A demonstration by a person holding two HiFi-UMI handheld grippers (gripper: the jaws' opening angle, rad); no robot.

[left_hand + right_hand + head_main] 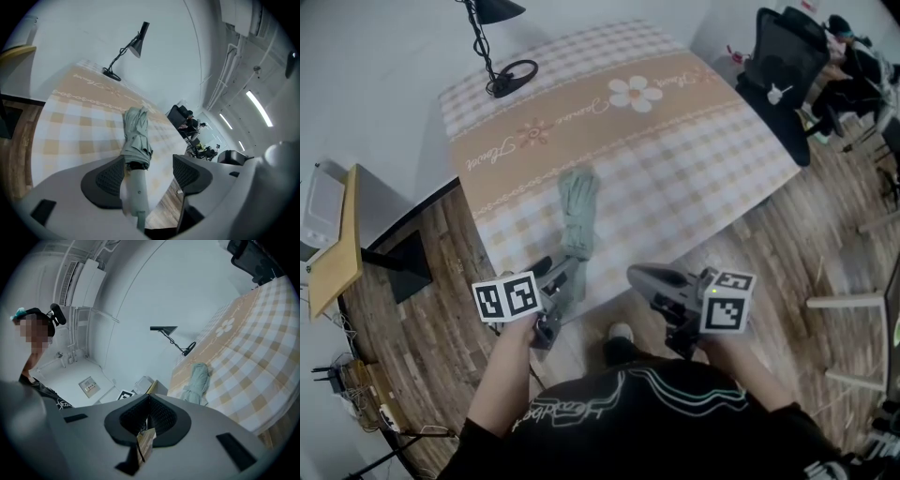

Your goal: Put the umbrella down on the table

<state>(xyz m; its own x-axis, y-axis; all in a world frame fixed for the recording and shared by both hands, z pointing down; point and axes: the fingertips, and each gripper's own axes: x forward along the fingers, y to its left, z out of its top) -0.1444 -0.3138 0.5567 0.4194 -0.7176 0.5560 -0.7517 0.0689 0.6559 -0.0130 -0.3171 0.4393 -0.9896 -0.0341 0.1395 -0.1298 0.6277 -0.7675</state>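
Wood floor (422,281), white walls. A table (675,150) under a checked tan cloth with flower prints.

- Black desk lamp (514,75) at the table's far corner. Black office chair (783,66) by its right side.
- Umbrella (577,211): folded, grey-green, lying flat on the table near the edge closest to the person. Its handle points toward that edge.
- Left gripper (562,278): at the table's near edge, tilted downward. In the left gripper view its jaws stand wide apart. The pale handle of the umbrella (136,136) lies between them, close to the left pad, with clear space on the other side. Neither pad squeezes it.
- Right gripper (639,275): off the table's near edge, over the floor, roughly level. In the right gripper view (149,401) the jaws are closed together, pads meeting, with nothing gripped. The umbrella (198,380) shows beyond them on the table.
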